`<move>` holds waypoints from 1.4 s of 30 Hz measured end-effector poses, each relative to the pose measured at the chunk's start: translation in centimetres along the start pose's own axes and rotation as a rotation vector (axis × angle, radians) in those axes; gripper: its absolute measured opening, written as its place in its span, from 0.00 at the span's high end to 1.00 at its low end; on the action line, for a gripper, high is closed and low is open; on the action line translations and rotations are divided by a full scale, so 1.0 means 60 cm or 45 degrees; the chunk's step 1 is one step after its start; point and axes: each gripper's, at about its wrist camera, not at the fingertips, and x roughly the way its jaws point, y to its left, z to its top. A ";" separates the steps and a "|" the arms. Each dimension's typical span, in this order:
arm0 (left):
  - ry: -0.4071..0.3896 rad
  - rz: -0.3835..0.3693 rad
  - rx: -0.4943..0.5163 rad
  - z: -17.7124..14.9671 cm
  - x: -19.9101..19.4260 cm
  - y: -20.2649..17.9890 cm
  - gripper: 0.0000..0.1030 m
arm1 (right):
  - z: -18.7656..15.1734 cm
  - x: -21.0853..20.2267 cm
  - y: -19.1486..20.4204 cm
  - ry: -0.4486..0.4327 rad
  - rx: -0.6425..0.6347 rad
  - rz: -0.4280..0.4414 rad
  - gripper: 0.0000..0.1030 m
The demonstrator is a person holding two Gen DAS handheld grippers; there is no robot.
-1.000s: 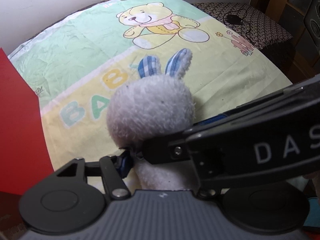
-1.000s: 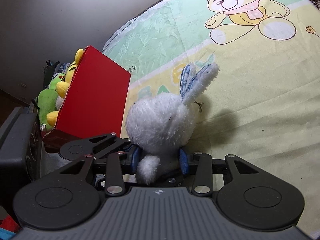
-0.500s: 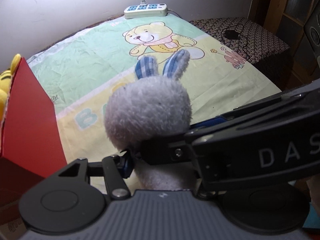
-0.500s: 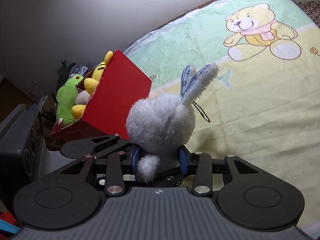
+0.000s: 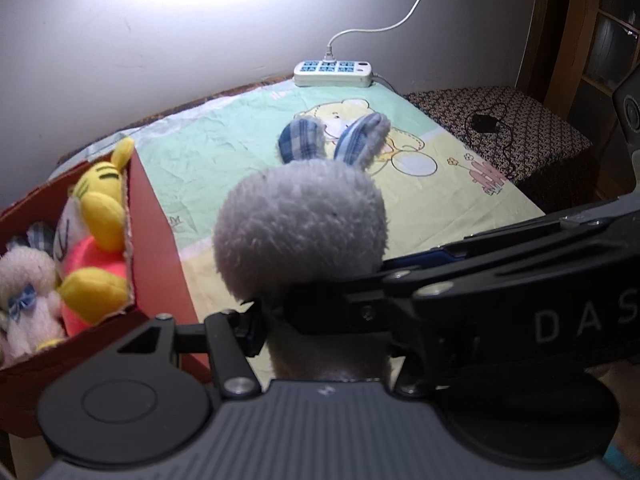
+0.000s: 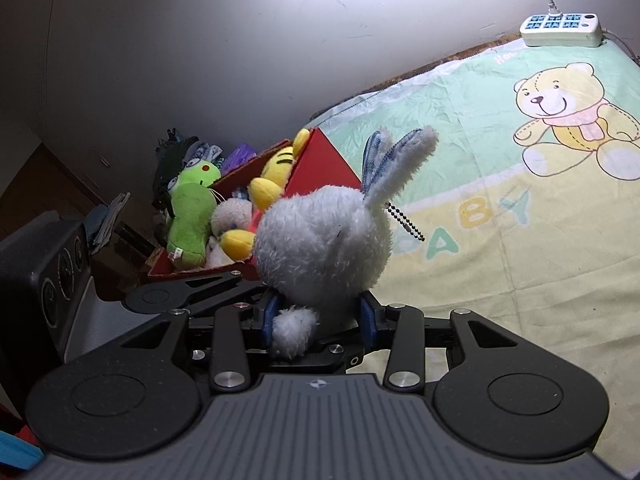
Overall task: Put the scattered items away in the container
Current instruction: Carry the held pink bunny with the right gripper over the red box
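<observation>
A white plush rabbit [image 5: 300,228] with blue checked ears is held in the air above the bed by both grippers. My left gripper [image 5: 320,320] is shut on its body from one side; the right gripper's body crosses in front of its right finger. My right gripper [image 6: 316,316] is shut on the rabbit [image 6: 320,240] low down, near its tail. A red box [image 5: 156,240] stands to the left, holding a yellow tiger toy [image 5: 100,196] and a pale lamb toy [image 5: 24,284]. In the right wrist view the box [image 6: 320,160] also holds a green frog toy [image 6: 192,208].
The bed has a baby sheet with a bear print [image 6: 568,120]. A white power strip [image 5: 332,74] lies at the far edge by the wall. A black cable [image 5: 484,124] lies on a patterned cover at the right. A dark speaker [image 6: 48,276] stands at the left.
Both grippers have lifted the rabbit up off the sheet. The red box's open top and the toys inside have come into view at the left.
</observation>
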 end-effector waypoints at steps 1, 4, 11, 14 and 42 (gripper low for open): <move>-0.014 0.003 -0.003 0.002 -0.008 0.008 0.49 | 0.004 0.002 0.009 -0.012 -0.006 0.007 0.58; -0.053 0.016 -0.016 0.009 -0.032 0.034 0.49 | 0.014 0.012 0.038 -0.043 -0.025 0.030 0.58; -0.105 0.025 -0.063 0.009 -0.076 0.099 0.49 | 0.026 0.046 0.095 -0.098 -0.065 0.075 0.58; -0.119 0.013 -0.087 0.004 -0.090 0.125 0.49 | 0.030 0.060 0.112 -0.109 -0.073 0.080 0.58; -0.073 0.161 -0.187 -0.016 -0.060 0.367 0.49 | 0.070 0.277 0.205 -0.065 0.001 0.117 0.58</move>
